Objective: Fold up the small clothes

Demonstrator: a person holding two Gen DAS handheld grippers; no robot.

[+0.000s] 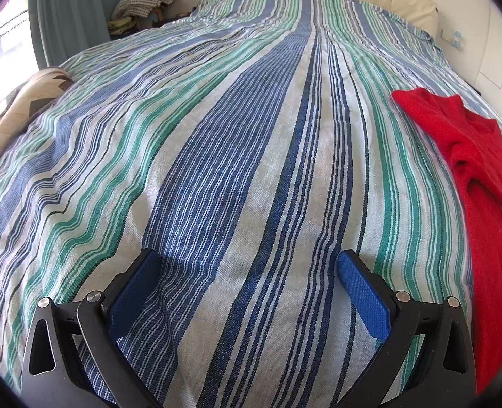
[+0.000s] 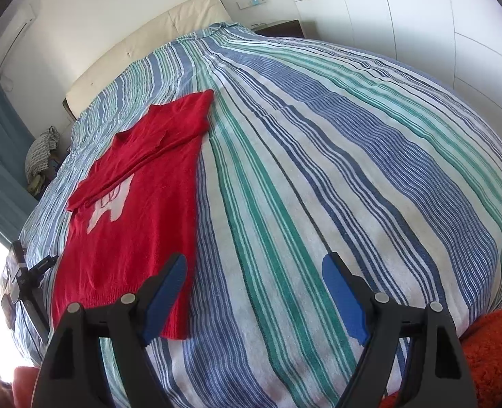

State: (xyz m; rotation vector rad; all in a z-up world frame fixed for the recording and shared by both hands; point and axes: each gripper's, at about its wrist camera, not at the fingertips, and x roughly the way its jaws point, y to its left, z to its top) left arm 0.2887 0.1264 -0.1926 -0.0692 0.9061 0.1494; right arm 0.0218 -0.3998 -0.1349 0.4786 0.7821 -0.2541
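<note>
- Left wrist view: the left gripper [image 1: 247,272] hangs over the bare striped bedspread [image 1: 216,156], its jaws wide apart with nothing between them. It points downward and forward along the stripes. The red sweater [image 1: 482,183] lies well to its right, at the edge of the view, and touches neither finger.
- Right wrist view: the right gripper [image 2: 254,275] is also released and holds nothing. The sweater [image 2: 131,224] lies flat on the bedspread [image 2: 336,187] to the left of this gripper, with its long axis along the stripes, hem near and collar far. One sleeve [image 2: 114,183] is folded across the chest. The hem corner is just beside the left finger [image 2: 169,282], partly behind it.
- Judgement: the sweater lies between the two grippers, and the right one seems nearer. It needs to shift left to reach the hem.
</note>
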